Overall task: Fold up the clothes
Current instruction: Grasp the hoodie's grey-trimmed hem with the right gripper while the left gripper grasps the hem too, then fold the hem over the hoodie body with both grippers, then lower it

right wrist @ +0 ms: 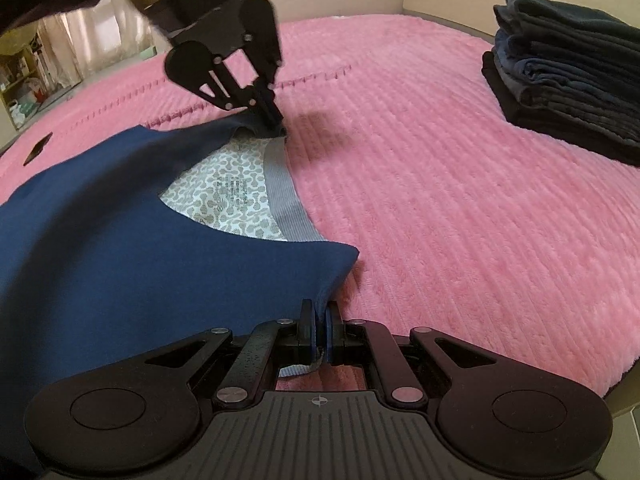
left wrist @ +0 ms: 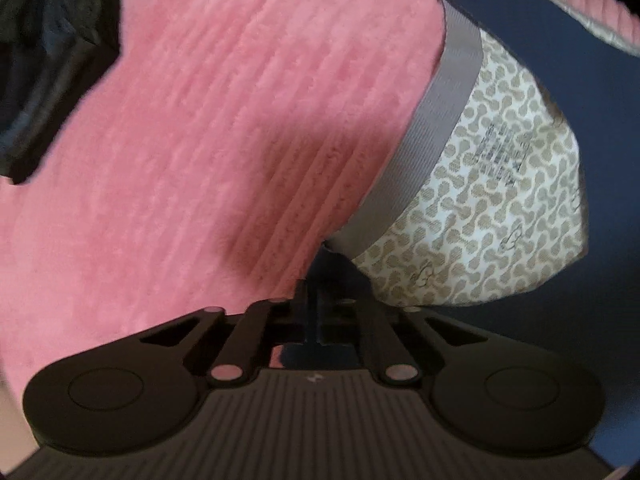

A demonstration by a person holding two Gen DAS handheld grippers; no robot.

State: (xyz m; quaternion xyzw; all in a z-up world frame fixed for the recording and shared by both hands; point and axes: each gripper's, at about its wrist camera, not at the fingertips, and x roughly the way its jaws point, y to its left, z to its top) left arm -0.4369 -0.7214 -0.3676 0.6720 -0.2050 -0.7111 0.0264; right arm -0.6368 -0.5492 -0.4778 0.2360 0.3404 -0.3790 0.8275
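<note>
Right wrist view: right gripper [right wrist: 319, 330] jaws pinch a shoulder corner of the navy shirt [right wrist: 120, 220]; left gripper [right wrist: 276, 120] jaws pinch the far corner past the collar [right wrist: 286, 196]. Shirt lies on the pink bed [right wrist: 460, 200], near a folded stack [right wrist: 568, 76]. Judged: spreading step; next, pull taut, lay flat.

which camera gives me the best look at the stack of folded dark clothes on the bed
The right wrist view. There the stack of folded dark clothes sits whole at the far right of the pink bedspread, its layers distinct. The left wrist view catches only a blurred, cropped dark pile at its left edge, probably the same stack.
</note>
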